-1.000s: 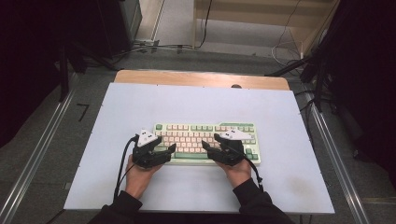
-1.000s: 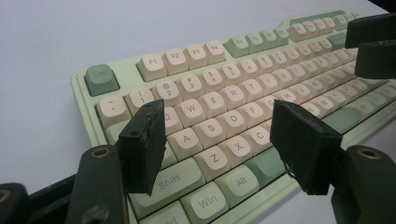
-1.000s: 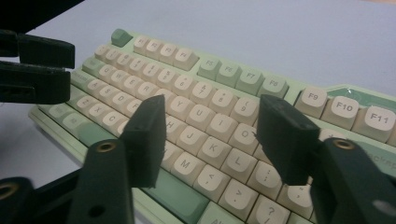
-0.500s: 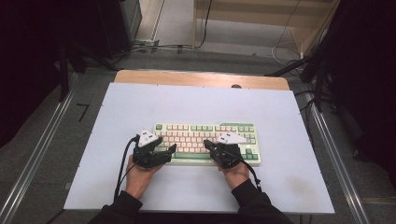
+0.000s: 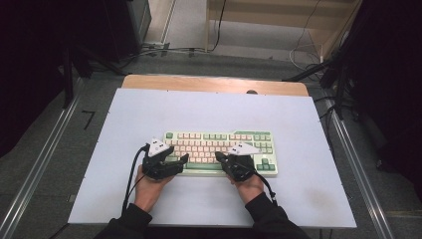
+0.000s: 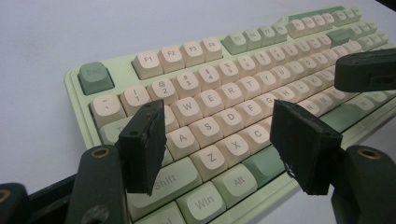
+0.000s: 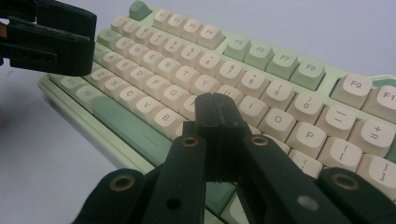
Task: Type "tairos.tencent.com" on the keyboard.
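A pale green keyboard (image 5: 219,147) with cream and green keys lies on the white table top (image 5: 209,109). My left gripper (image 5: 182,159) hovers over its left end, and in the left gripper view the left gripper (image 6: 224,140) stands open above the A, Z, X and C keys of the keyboard (image 6: 210,70), with nothing between the pads. My right gripper (image 5: 219,157) is over the bottom rows near the middle. In the right gripper view the right gripper (image 7: 217,109) is shut with nothing in it, its tips low over the keyboard (image 7: 280,70); I cannot tell whether they touch a key.
The wooden table edge (image 5: 214,83) runs along the back. Metal rails (image 5: 45,159) flank the table on both sides, and cables (image 5: 164,50) lie on the floor behind. Bare white surface surrounds the keyboard on all sides.
The right gripper's jaws have closed and it has shifted slightly left over the keys. The left gripper has stayed in place, still open.
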### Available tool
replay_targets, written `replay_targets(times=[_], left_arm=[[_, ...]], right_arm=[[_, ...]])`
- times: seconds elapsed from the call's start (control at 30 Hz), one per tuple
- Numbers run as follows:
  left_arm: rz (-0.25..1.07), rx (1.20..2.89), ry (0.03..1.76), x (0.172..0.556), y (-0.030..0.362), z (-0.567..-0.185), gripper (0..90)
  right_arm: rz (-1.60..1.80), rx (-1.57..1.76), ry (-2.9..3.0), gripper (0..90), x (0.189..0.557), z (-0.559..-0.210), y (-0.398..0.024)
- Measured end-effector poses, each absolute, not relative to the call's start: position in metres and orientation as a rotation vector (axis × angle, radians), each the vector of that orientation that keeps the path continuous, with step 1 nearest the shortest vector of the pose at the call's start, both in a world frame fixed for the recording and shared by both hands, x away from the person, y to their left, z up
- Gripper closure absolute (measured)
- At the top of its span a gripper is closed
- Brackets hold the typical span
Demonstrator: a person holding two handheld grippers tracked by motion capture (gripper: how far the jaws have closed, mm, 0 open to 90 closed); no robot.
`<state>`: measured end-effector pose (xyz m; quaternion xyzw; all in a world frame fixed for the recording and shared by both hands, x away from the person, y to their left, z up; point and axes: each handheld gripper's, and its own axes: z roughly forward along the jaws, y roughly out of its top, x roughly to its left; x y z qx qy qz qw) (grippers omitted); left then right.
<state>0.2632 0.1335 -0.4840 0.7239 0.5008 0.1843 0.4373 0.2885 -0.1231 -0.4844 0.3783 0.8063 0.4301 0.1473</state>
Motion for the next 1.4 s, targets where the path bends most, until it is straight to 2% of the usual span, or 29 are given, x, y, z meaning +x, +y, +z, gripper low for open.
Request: replay_targets(times=[0.97,1.2,1.33,1.4], left_arm=[[0.456,1.804,1.247,0.263,0.132,-0.484,36.5],[0.458,1.792,1.249,0.263,0.134,-0.483,36.5],[0.462,1.786,1.249,0.263,0.135,-0.482,36.5],[0.458,1.783,1.248,0.263,0.135,-0.482,36.5]], right_arm=[[1.169,1.108,2.360,87.8,0.294,-0.497,-0.119],[1.261,1.155,2.309,87.6,0.294,-0.487,-0.129],[1.319,1.182,2.255,80.3,0.296,-0.480,-0.138],[1.337,1.201,2.235,70.6,0.296,-0.478,-0.143]])
